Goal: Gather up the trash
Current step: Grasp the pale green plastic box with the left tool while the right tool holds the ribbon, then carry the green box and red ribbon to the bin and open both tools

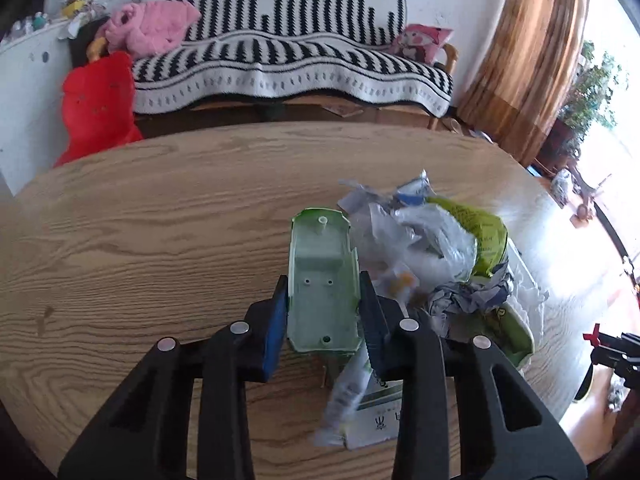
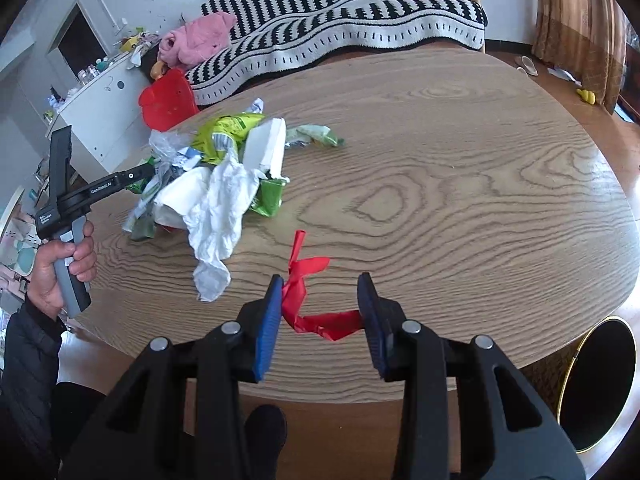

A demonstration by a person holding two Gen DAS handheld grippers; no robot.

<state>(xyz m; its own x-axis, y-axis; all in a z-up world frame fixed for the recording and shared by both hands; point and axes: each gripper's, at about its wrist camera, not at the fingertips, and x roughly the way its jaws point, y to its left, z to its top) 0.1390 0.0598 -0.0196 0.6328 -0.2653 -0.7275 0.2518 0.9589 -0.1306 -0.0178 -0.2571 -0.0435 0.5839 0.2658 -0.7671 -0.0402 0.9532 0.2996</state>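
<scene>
A pile of trash (image 2: 216, 176) lies on the round wooden table (image 2: 460, 168): white tissue, plastic bags, green wrappers and a white box. In the left wrist view the pile (image 1: 436, 248) sits right of my left gripper (image 1: 324, 296), whose blue pads are shut on a pale green plastic shell (image 1: 322, 272). My right gripper (image 2: 322, 300) is open; a red ribbon (image 2: 308, 300) lies on the table between its pads, touching the left pad.
A black trash bin (image 2: 600, 384) with a gold rim stands below the table's right edge. A sofa with a striped blanket (image 1: 288, 52) is behind the table. A red bag (image 1: 98, 108) stands at the far left. The hand-held left gripper shows in the right wrist view (image 2: 72, 204).
</scene>
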